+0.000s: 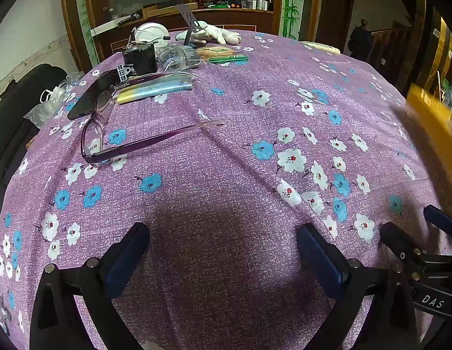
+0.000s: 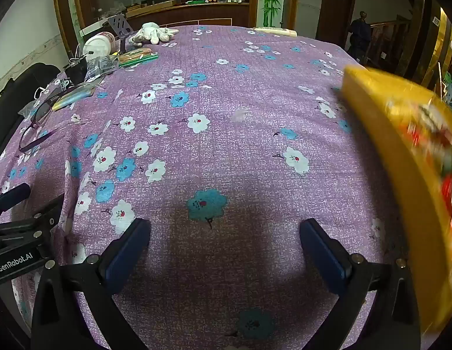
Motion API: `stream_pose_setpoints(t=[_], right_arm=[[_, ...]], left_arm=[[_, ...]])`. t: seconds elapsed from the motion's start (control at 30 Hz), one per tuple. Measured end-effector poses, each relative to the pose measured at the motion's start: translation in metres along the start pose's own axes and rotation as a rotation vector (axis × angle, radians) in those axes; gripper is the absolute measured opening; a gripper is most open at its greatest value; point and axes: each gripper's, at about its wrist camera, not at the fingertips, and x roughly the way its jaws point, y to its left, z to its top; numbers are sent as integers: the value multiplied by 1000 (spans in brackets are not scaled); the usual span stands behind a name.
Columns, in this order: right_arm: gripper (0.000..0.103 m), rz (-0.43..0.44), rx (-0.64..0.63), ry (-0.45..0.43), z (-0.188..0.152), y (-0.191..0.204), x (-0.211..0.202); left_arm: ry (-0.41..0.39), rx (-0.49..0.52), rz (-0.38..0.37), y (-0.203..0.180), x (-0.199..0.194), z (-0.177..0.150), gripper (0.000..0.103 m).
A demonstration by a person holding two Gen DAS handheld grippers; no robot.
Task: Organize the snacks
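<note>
Both views, tilted down over the counter (image 1: 226,102) with its purple flowered cloth. My left gripper (image 1: 223,250) and my right gripper (image 2: 224,245) hover side by side, each with its jaws spread wide apart and nothing between them. The nearest snack is a yellow snack package (image 2: 401,151), blurred, at the right edge of the right-wrist view, apart from my right gripper's fingers; whether it rests on the cloth or is in motion I cannot tell. A second snack, a green-edged packet of round biscuits (image 1: 220,54), lies at the far left of the counter beside a clear plastic pack (image 1: 175,55), a black box (image 1: 140,58), a white bucket (image 1: 151,32), white gloves (image 1: 217,35) and a small stand (image 1: 188,20). Nearer, a pair of purple glasses (image 1: 109,134) lies open next to a dark phone (image 1: 92,93) and an iridescent case (image 1: 156,89). I judge the task to be at its opening: no snack is yet grasped. The next move calls for swinging my right gripper toward the yellow package, squaring the jaws across its narrow side, then closing without crushing it.
</note>
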Motion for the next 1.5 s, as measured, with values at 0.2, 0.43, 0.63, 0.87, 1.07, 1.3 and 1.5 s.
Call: stream_pose_setpoints(t=[0.2, 0.43, 0.63, 0.87, 1.07, 1.3, 1.5], right_arm=[[103, 2, 1, 3, 0, 0, 0], [103, 2, 1, 4, 0, 0, 0], [103, 2, 2, 3, 0, 0, 0], [103, 2, 2, 3, -2, 2, 1], [103, 2, 2, 3, -3, 2, 0], [103, 2, 1, 4, -2, 1, 0], [103, 2, 1, 4, -2, 1, -1]], left_arm=[[1, 0, 1, 0, 0, 0, 103], [1, 0, 1, 0, 0, 0, 103], [1, 0, 1, 0, 0, 0, 103], [1, 0, 1, 0, 0, 0, 103], [1, 0, 1, 0, 0, 0, 103], [1, 0, 1, 0, 0, 0, 103], [1, 0, 1, 0, 0, 0, 103]])
